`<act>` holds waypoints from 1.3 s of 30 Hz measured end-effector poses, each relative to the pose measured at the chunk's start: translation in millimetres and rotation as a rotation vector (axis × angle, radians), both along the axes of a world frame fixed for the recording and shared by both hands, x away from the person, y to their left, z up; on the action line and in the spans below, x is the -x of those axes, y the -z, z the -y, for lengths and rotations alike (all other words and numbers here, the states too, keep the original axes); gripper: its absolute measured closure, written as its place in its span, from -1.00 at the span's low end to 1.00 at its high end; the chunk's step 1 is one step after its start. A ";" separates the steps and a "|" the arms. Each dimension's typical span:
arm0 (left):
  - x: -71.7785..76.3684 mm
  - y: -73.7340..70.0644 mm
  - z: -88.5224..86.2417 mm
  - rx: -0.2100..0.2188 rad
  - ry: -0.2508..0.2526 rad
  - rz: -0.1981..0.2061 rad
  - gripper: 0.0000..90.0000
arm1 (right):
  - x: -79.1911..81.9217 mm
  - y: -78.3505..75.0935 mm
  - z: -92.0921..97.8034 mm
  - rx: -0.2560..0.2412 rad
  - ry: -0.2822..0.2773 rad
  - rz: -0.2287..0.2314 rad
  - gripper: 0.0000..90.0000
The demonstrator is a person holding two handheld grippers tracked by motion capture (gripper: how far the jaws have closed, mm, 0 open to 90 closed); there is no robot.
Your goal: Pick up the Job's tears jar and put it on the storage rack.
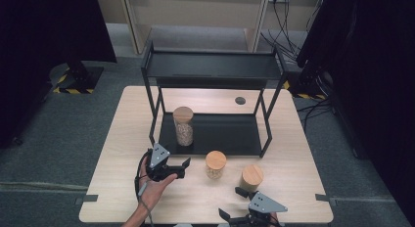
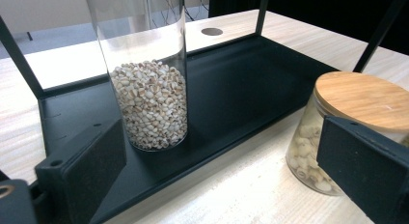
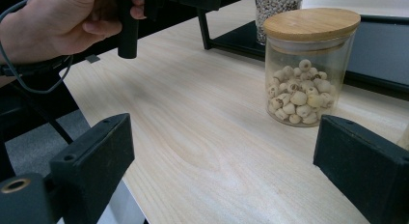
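While the left tongs (image 1: 177, 169) are held in a hand (image 1: 155, 188) above the front-left part of the wooden surface (image 1: 122, 139), their jaws stand apart and grip nothing. They point toward the short jar (image 1: 216, 164), which stands on the surface just in front of the black rack (image 1: 214, 70). In the left gripper view the short jar (image 2: 337, 137) sits just beyond the jaw at the right of that view and partly behind it, not between the jaws. It has a flat wooden lid and holds round pale seeds in its lower part.

On the rack's lower shelf (image 1: 230, 134), near its left end, stands the tall jar (image 1: 183, 126), upright, with a wooden lid. In the left gripper view the tall jar (image 2: 147, 84) is filled to roughly half its visible height with small pale grains.

At the front-right edge of the surface, the right tongs (image 1: 234, 203) also have their jaws apart and empty. In the right gripper view the short jar (image 3: 308, 69) stands ahead, nearer the jaw at the right of that view, well clear of both jaws. A third jar (image 1: 252, 177) with a wooden lid stands on the surface just beyond the right tongs, to the right of the short jar.
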State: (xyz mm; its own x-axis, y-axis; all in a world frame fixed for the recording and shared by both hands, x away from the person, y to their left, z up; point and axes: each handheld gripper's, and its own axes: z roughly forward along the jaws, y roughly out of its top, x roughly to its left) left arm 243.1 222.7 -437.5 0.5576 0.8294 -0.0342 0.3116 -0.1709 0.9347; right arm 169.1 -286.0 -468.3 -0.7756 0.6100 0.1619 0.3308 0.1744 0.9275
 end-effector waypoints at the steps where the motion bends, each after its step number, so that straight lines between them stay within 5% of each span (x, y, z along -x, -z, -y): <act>1: 0.7 0.3 -0.8 -0.003 0.002 0.001 -0.93 | 0.0 0.0 -0.1 0.000 0.000 0.000 -0.84; 39: 50.4 12.1 -11.9 0.024 0.059 -0.002 -0.94 | 0.0 0.4 -2.1 0.001 0.002 -0.003 -0.84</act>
